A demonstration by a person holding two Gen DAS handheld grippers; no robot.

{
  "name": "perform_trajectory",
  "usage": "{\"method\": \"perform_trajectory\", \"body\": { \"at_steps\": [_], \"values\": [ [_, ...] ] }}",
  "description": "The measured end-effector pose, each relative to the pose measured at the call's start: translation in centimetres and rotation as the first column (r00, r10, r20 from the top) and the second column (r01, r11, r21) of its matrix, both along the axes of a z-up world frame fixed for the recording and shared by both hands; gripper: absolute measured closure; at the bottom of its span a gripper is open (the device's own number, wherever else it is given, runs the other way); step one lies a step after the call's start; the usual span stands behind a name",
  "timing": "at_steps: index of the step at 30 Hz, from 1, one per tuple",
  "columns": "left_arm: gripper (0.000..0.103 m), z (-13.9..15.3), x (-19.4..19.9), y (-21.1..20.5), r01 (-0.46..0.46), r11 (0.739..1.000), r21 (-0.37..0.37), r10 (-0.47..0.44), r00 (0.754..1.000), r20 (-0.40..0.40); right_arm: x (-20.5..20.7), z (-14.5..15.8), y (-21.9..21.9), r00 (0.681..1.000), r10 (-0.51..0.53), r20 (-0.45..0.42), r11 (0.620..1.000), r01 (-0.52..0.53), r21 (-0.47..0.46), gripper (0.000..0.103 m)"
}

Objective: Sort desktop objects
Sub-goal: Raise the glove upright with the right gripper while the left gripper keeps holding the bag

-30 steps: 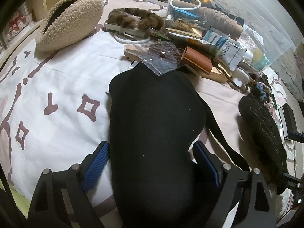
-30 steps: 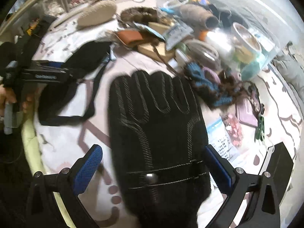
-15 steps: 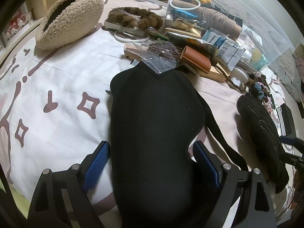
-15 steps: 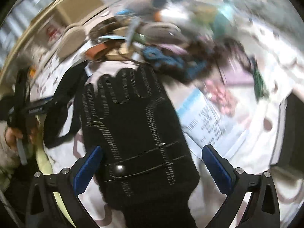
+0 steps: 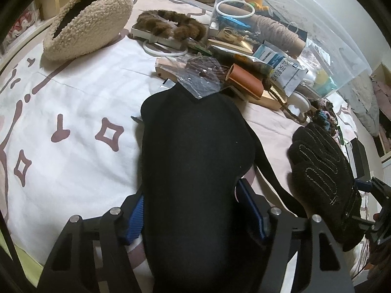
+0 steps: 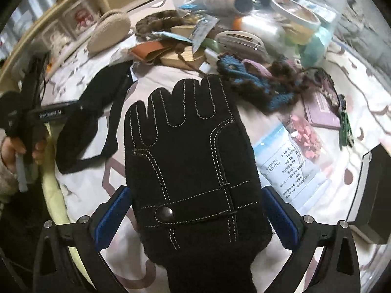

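Observation:
A black eye mask [image 5: 195,158] with a strap lies on the patterned sheet [image 5: 61,97]. Its near end sits between the blue pads [image 5: 251,210] of my left gripper [image 5: 194,214], whose jaws are closing and touch both flanks. A black stitched glove [image 6: 190,151] lies palm up with its fingers pointing away, and its cuff end fills the gap of my right gripper [image 6: 196,214], whose jaws stand wide. In the left wrist view the glove [image 5: 322,171] is right of the mask. The right wrist view shows the mask [image 6: 97,102] at the left, beside a hand [image 6: 36,149].
A beige fleece pouch [image 5: 85,22] sits far left. A clear plastic bin [image 5: 317,24] full of craft items lies tipped at the back, with a brown fur piece [image 5: 171,24], an orange leather roll [image 5: 244,80] and packets spilling out. Crochet pieces [image 6: 244,83], a printed bag [image 6: 286,161] and a black box [image 6: 374,190] lie right of the glove.
My left gripper's pads have come in from wide apart onto the mask's sides. My right gripper swung about and now has the glove centred between its pads, at the same width.

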State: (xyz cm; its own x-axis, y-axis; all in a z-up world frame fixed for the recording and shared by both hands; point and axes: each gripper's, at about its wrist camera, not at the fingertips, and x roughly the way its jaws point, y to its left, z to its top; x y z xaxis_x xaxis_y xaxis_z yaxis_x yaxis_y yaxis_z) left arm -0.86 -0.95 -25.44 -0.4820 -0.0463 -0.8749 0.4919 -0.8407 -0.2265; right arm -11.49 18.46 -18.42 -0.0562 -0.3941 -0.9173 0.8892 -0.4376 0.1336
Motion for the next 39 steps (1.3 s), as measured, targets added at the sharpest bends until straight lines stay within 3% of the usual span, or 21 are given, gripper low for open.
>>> {"method": "perform_trajectory", "body": {
  "at_steps": [5, 12, 23, 29, 35, 39],
  "values": [
    [0.036, 0.2, 0.2, -0.2, 0.002, 1.0, 0.02, -0.002, 1.0, -0.008, 2.2, -0.1, -1.2, 0.992, 0.085, -0.092, 0.992, -0.076, 0.098, 0.0],
    [0.036, 0.3, 0.6, -0.2, 0.009, 0.999, 0.043, -0.009, 1.0, -0.014, 5.4, -1.3, -2.8, 0.955, 0.209, -0.209, 0.956, -0.155, 0.248, 0.0],
    [0.036, 0.4, 0.8, 0.0, 0.019, 0.999, 0.038, -0.018, 1.0, -0.012, 6.6, -3.7, -4.2, 0.93, 0.234, -0.285, 0.925, -0.122, 0.361, 0.0],
    [0.036, 0.6, 1.0, 0.5, 0.028, 0.999, 0.033, -0.028, 0.999, -0.016, 6.1, -4.9, -5.1, 0.932, 0.212, -0.294, 0.902, -0.071, 0.425, 0.0],
    [0.038, 1.2, 1.2, 0.4, 0.035, 0.999, 0.03, -0.034, 0.999, -0.042, 4.3, -3.8, -4.9, 0.949, 0.133, -0.286, 0.922, -0.013, 0.388, 0.0],
    [0.039, 1.6, 1.4, -0.1, 0.026, 0.999, 0.035, -0.024, 0.998, -0.055, 3.2, -2.1, -4.3, 0.949, 0.091, -0.303, 0.943, 0.015, 0.331, 0.015]
  ]
}}
